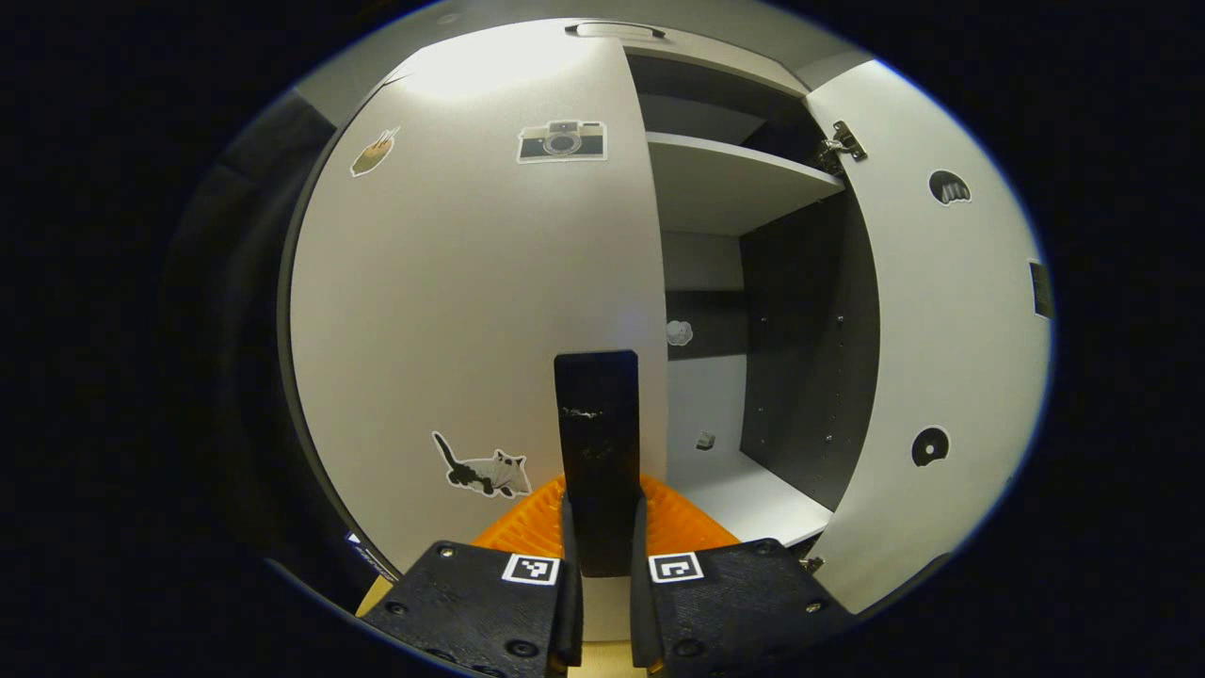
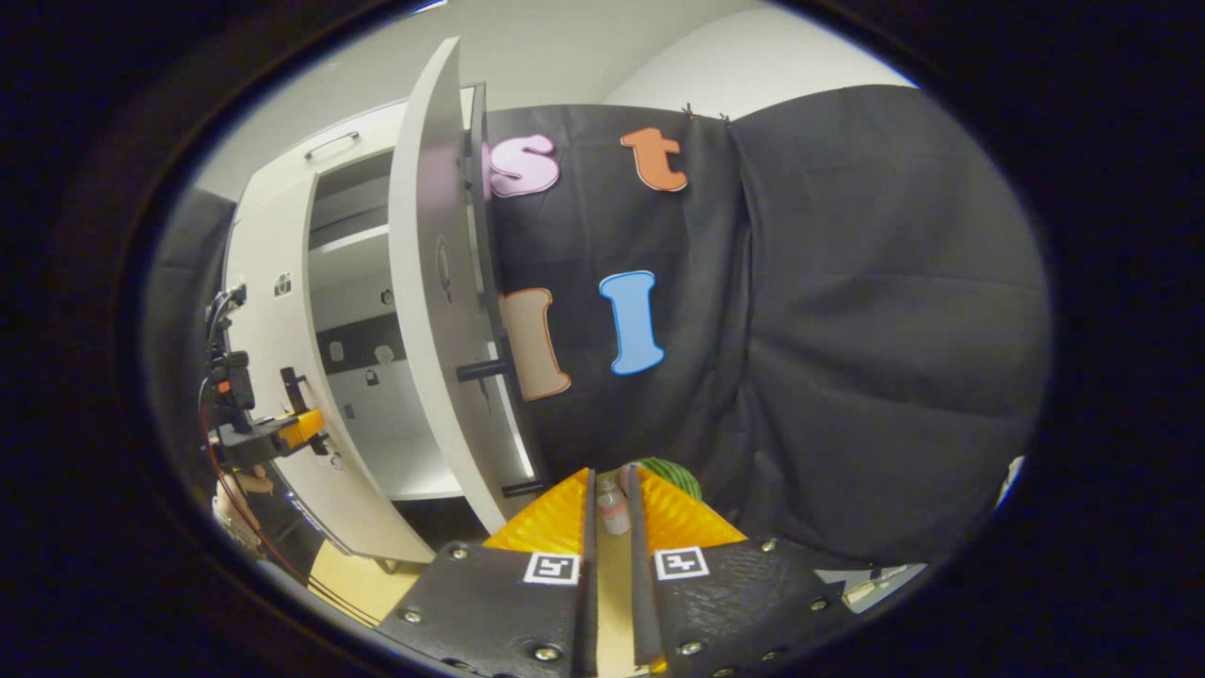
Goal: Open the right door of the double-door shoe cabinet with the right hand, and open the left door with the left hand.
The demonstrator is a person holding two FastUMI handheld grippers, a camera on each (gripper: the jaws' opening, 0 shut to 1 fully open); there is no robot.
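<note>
— Left gripper view first. What there?

— Left gripper [image 1: 602,527] clamped on the dark handle [image 1: 597,452] of the left door [image 1: 471,311], one finger pressing each side of the bar. Door itself not yet swung out, face toward the camera, stickers on it: a camera sticker [image 1: 561,141] up top, a cat sticker [image 1: 485,471] low down just left of the handle.

— And to the right of it?

— Right door [image 1: 941,330] standing wide open, hinge [image 1: 843,143] visible near its top. Between the doors, the inside of the shoe cabinet [image 1: 744,188]: a pale shelf above, dark side wall, pale floor below.

— Right gripper view now.

— Right gripper [image 2: 610,527] nearly closed, only a narrow slit between the fingers, grasping nothing, well clear of the cabinet. Right door [image 2: 428,311] seen almost edge-on, open, with its handle [image 2: 485,369] jutting toward the black cloth wall [image 2: 847,330]. Left gripper [image 2: 282,428] far left, at the left door [image 2: 273,330]. Beyond the fingertips, a small bottle [image 2: 613,504] and a green striped round thing [image 2: 673,476].
</note>
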